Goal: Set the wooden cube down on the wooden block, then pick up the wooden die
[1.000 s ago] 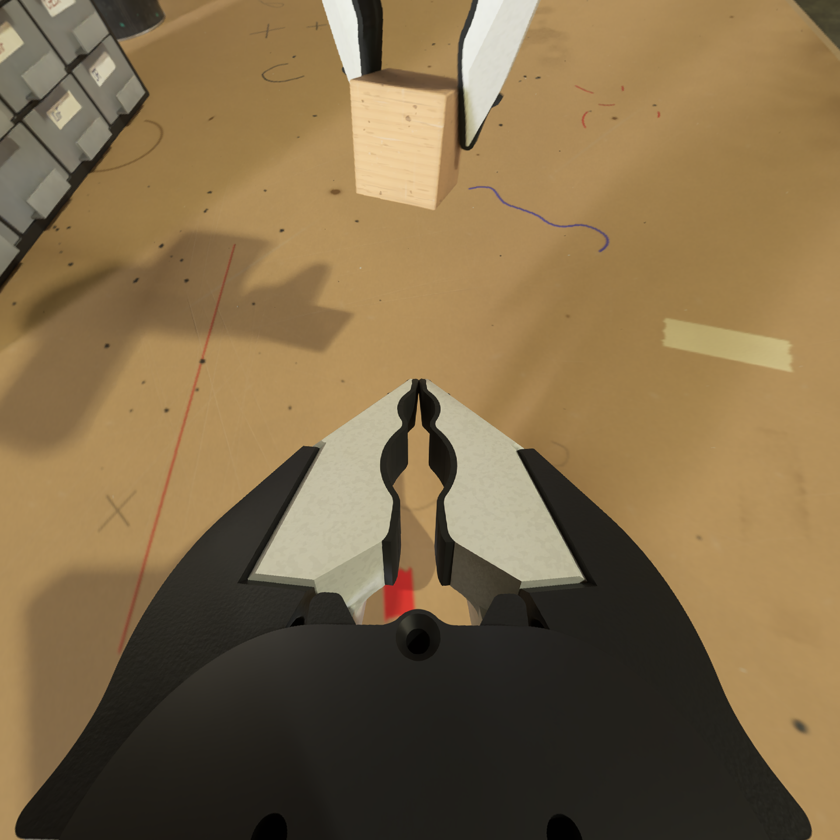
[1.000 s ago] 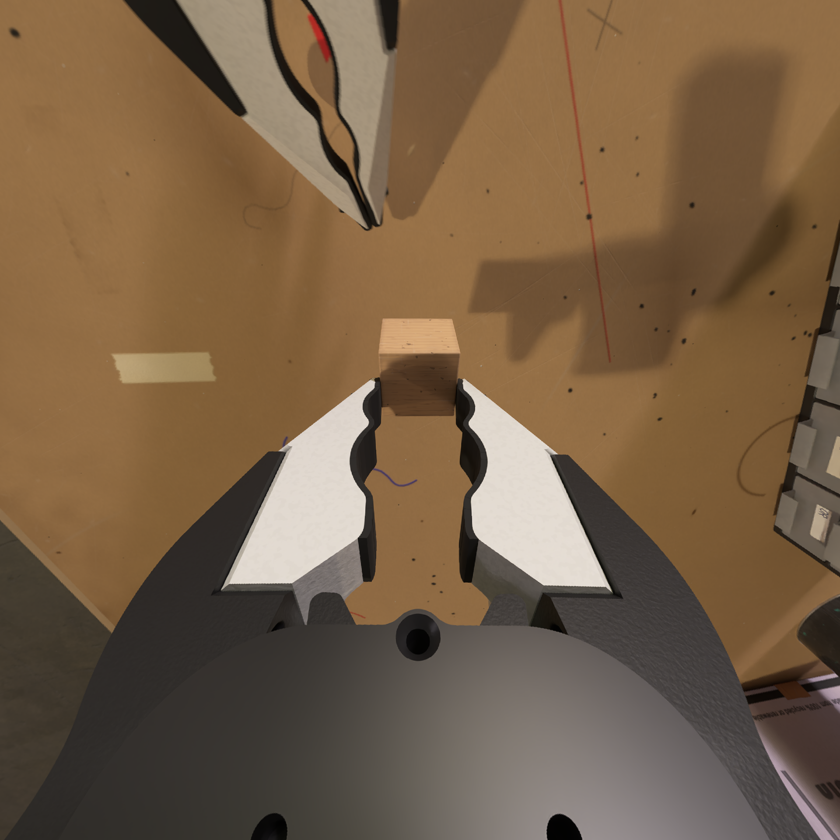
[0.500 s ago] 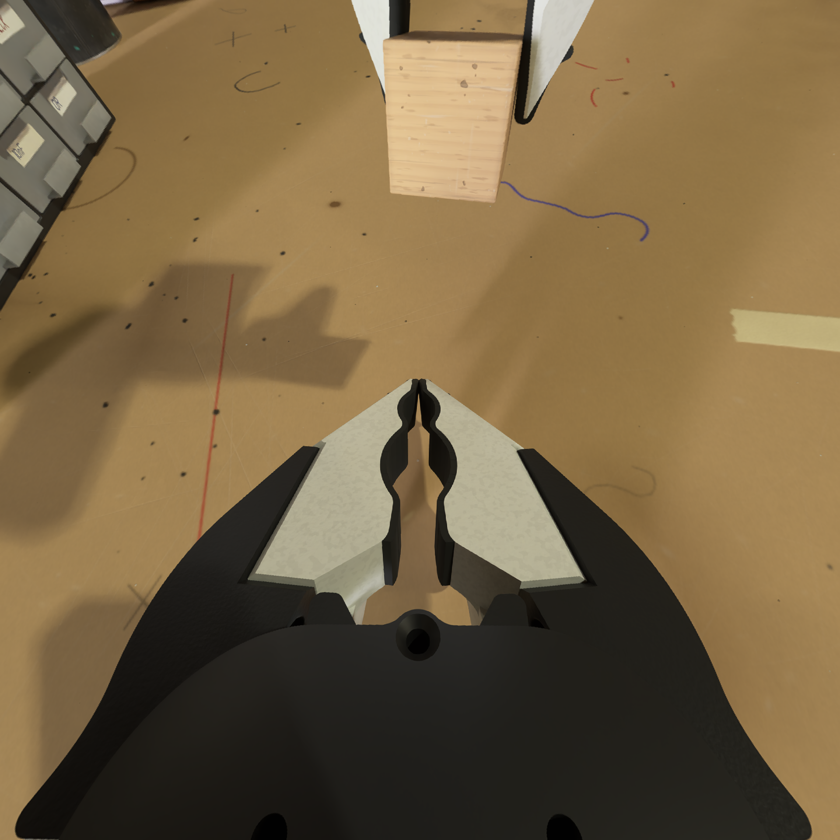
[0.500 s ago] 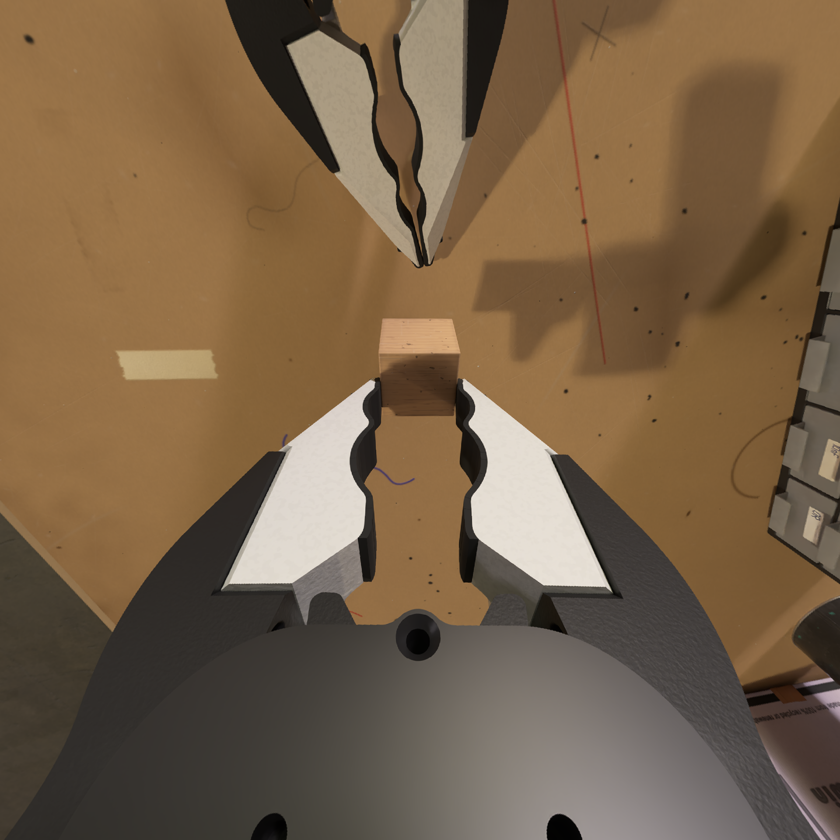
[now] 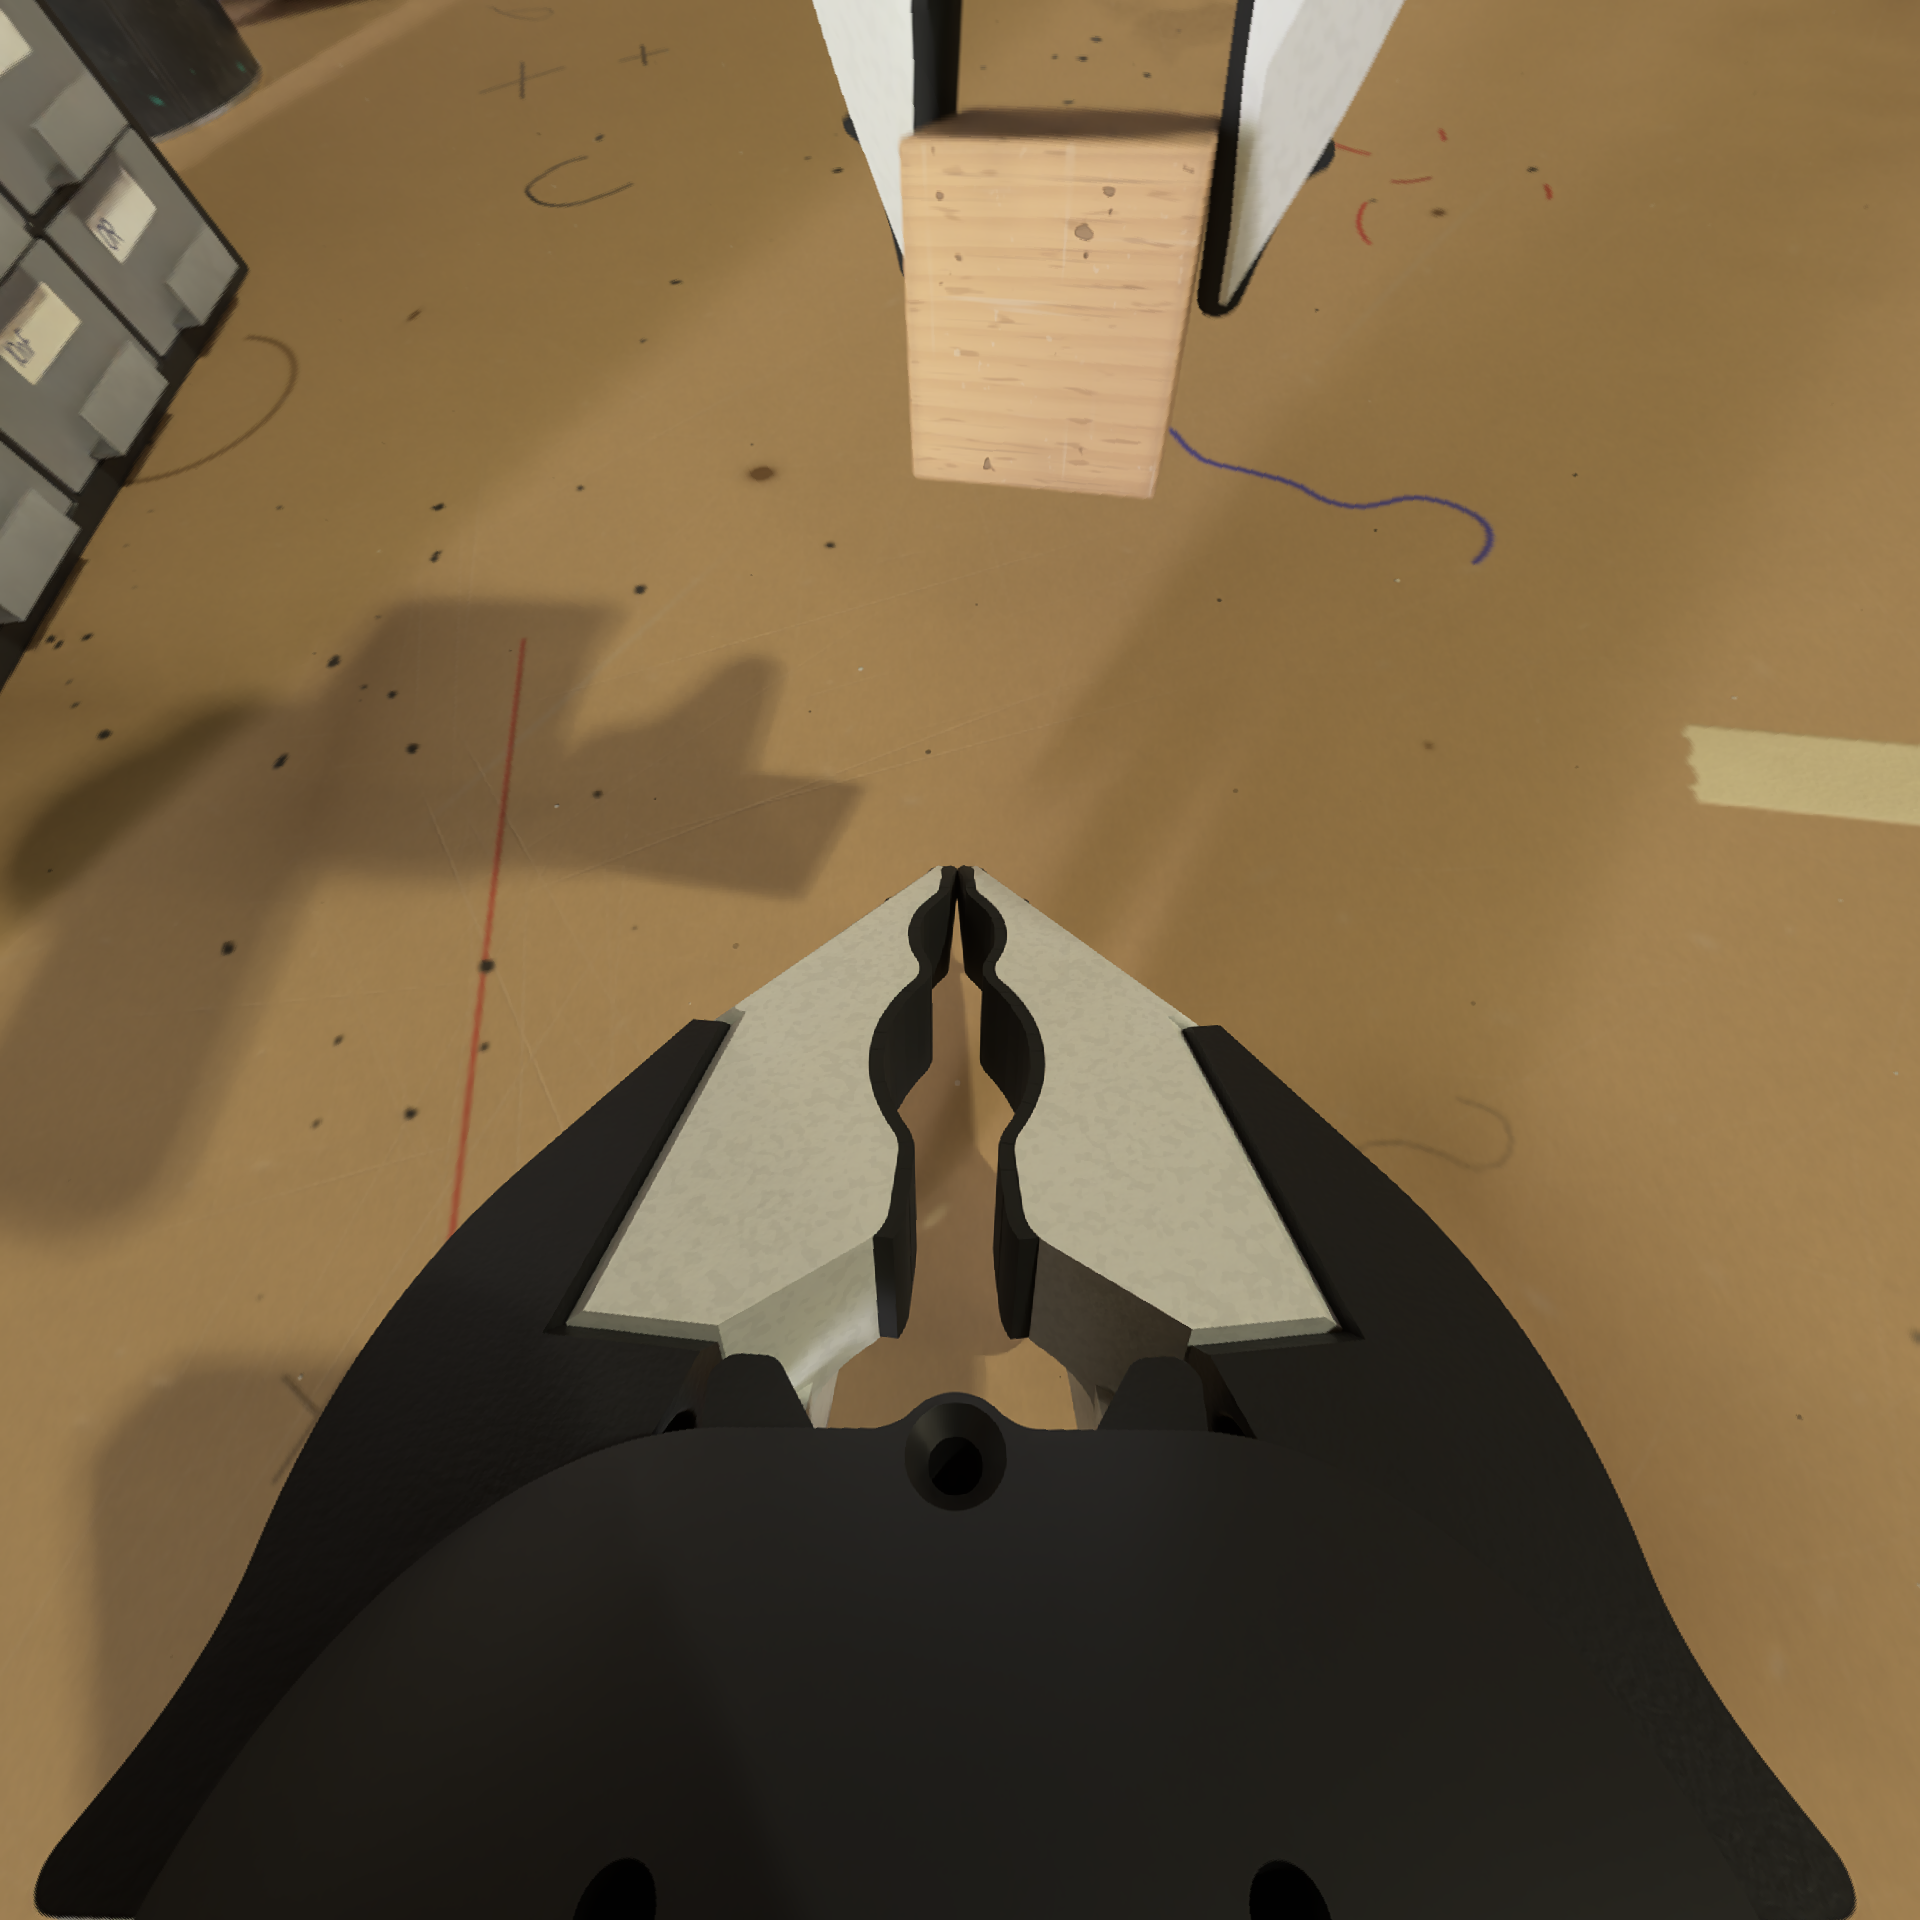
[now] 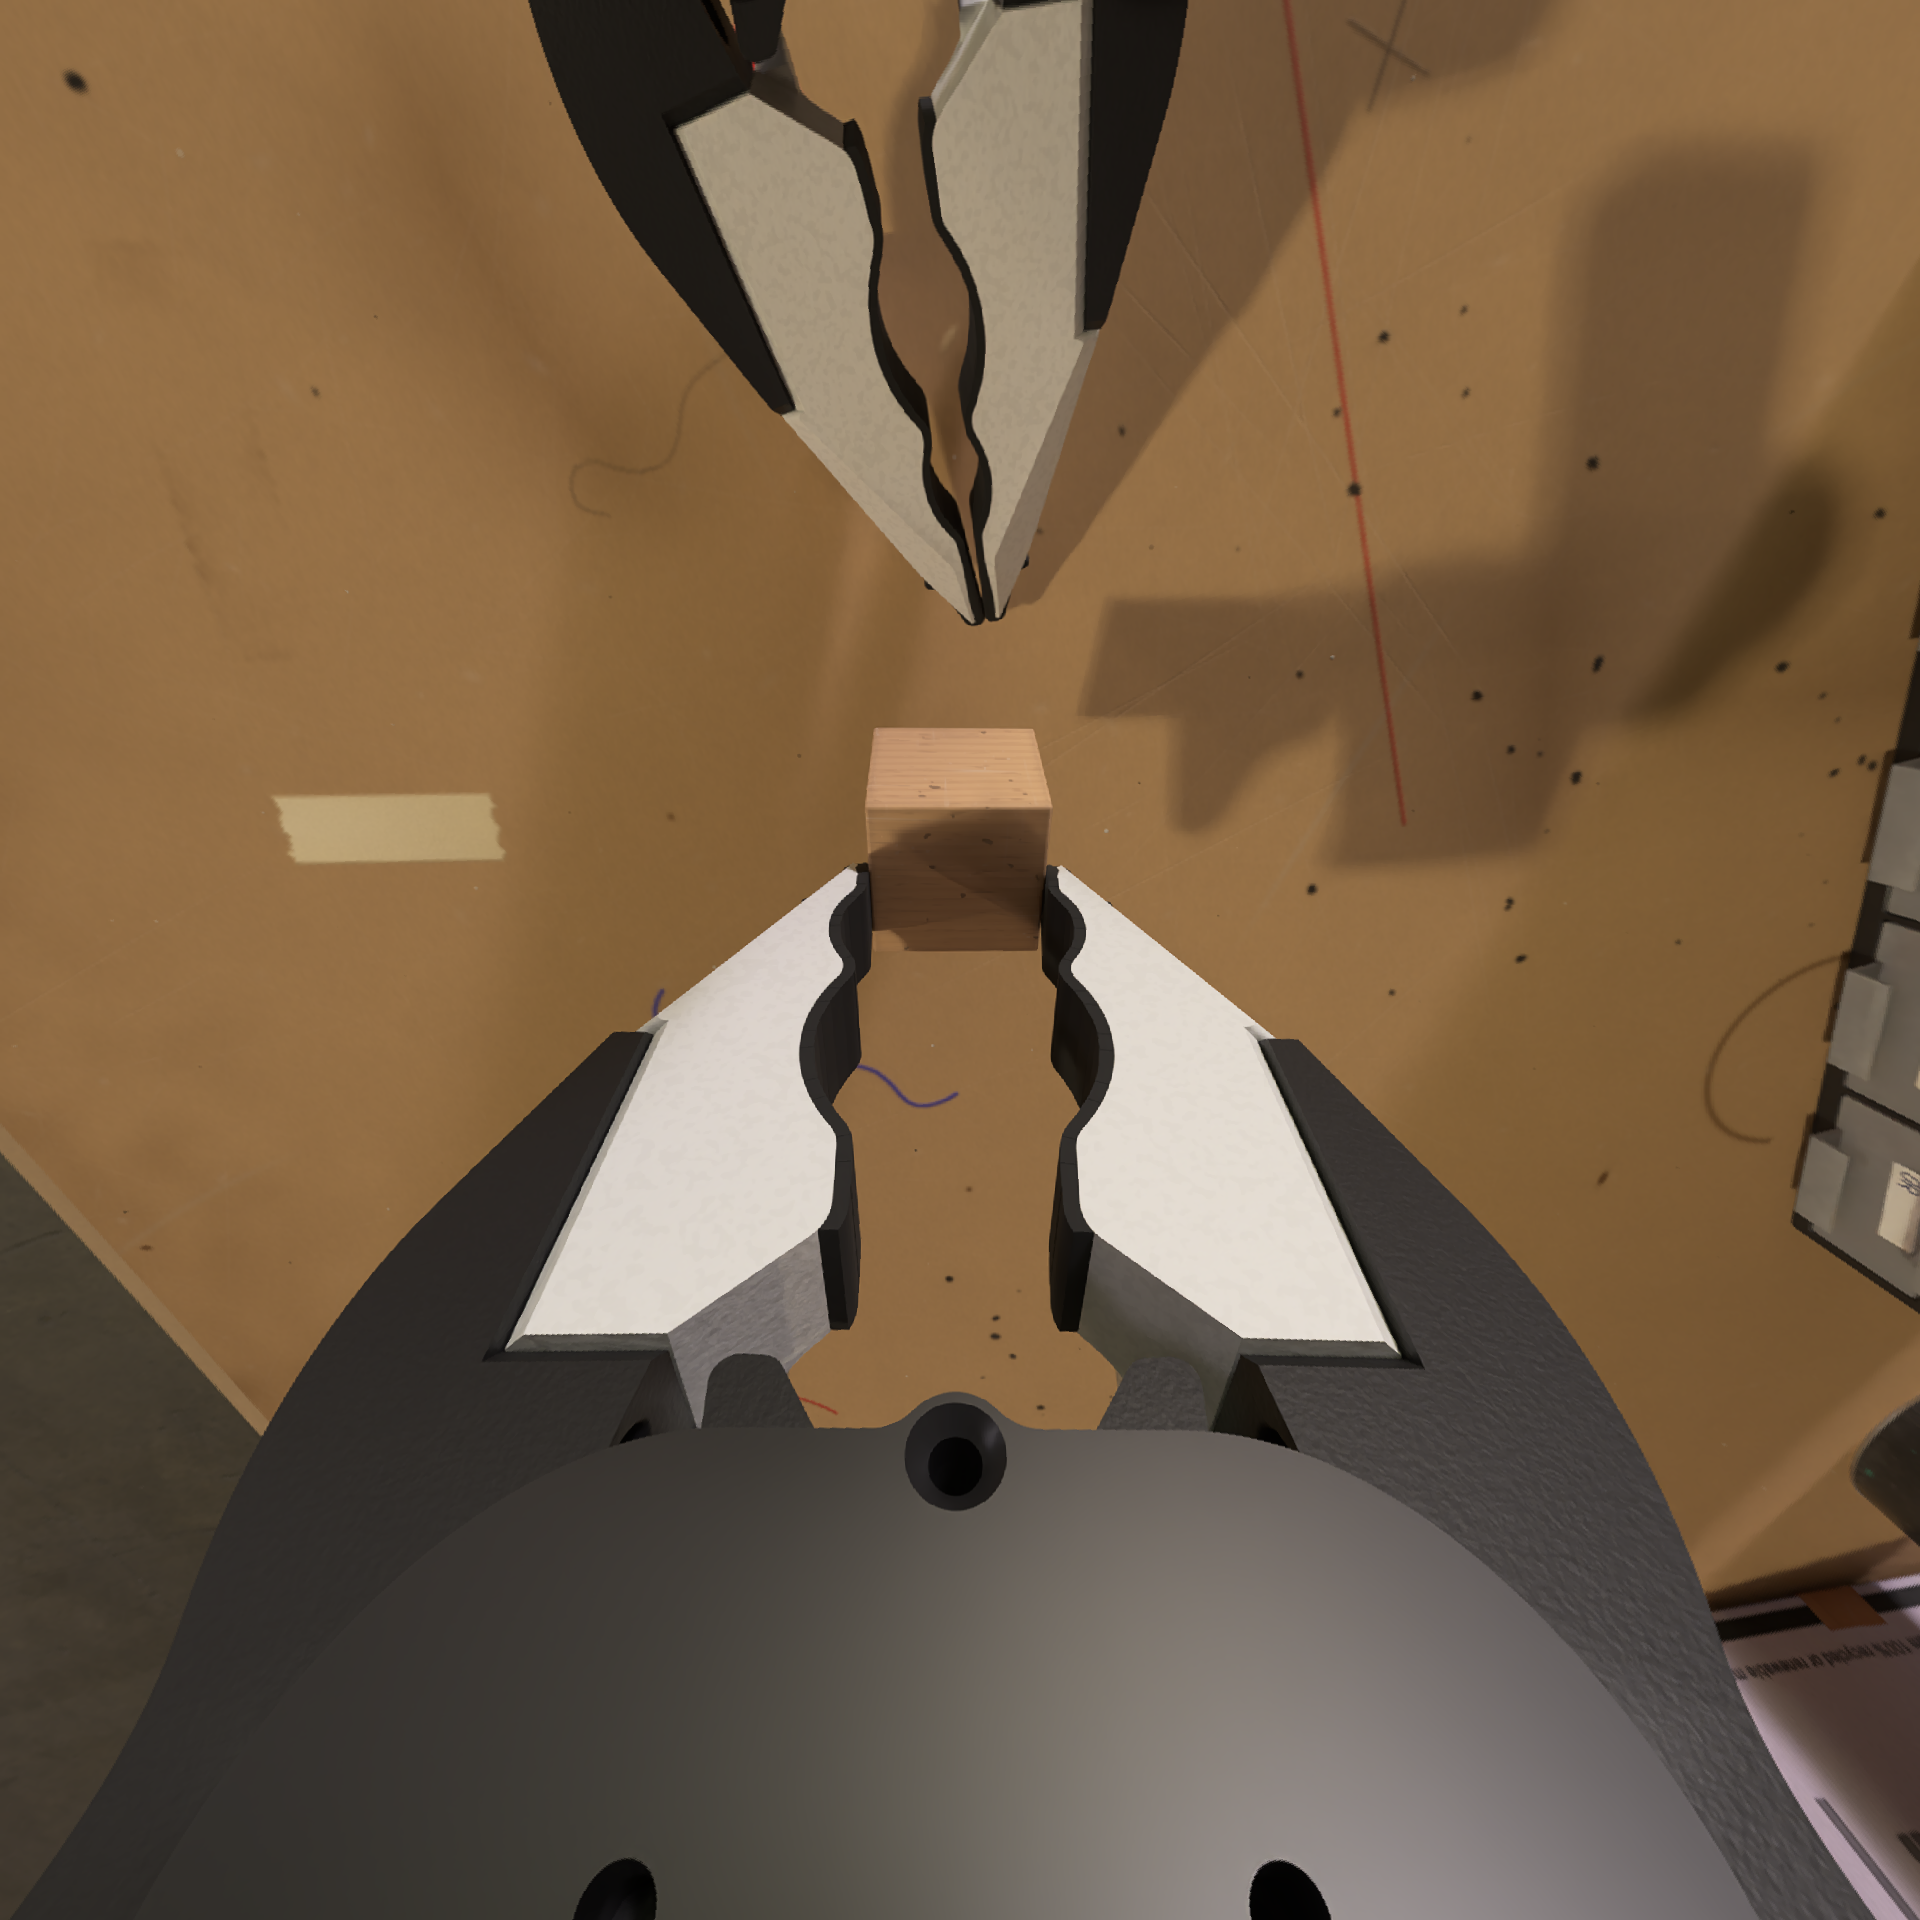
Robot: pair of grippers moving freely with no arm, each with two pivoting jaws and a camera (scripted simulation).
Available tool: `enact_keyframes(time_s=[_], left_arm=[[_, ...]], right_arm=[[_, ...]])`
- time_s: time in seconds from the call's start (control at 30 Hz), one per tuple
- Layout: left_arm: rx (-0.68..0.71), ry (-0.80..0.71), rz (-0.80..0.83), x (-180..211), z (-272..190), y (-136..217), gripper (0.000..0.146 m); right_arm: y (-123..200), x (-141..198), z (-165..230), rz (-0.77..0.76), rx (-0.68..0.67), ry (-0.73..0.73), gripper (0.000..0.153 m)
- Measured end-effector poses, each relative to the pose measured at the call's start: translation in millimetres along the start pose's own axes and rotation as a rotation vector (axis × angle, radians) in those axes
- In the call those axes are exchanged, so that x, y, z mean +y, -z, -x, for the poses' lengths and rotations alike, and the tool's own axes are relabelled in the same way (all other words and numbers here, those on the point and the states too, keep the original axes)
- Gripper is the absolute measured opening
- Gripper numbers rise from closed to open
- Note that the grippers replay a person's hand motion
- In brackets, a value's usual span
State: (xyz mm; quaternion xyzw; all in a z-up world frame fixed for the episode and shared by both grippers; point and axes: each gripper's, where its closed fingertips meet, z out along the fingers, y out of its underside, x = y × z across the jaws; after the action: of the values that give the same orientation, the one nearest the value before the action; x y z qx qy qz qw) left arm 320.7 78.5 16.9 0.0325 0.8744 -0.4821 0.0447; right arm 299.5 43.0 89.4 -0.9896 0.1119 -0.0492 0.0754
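With the right gripper [image 6: 954,883] holding the wooden cube [image 6: 954,831] in its jaws at frame centre above the surface [image 6: 416,520], and the left gripper [image 5: 954,873] pinched empty, it should stay level until the unseen block appears.

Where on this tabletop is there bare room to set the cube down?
Open board lies between the masking tape strip and the blue squiggle, and between the red line and the left gripper. It is crowded at the grey drawer cabinet, and where the right gripper holds the wooden cube.
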Motion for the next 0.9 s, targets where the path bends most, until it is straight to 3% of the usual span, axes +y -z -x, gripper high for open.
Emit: enact_keyframes(time_s=[0.1,0.27,0.47,0.9], left_arm=[[-0.03,0.017,-0.019,2.3,3.6,8.1,0.0],[-0.084,0.071,-0.122,-0.9,-2.3,53.0,0.0],[0.017,0.116,-0.343,-17.1,-34.5,89.8,0.008],[0.052,0.153,-0.278,-5.1,-36.0,79.3,0.042]], right_arm=[[-5.9,-2.0,0.9,0.002,-0.012,-0.007,0.032],[-24.5,-3.9,-0.9,0.022,-0.018,-0.038,0.032],[-33.2,-1.7,-3.5,0.057,-0.013,-0.062,0.032],[-36.9,0.2,-2.2,0.091,-0.024,-0.06,0.032]])
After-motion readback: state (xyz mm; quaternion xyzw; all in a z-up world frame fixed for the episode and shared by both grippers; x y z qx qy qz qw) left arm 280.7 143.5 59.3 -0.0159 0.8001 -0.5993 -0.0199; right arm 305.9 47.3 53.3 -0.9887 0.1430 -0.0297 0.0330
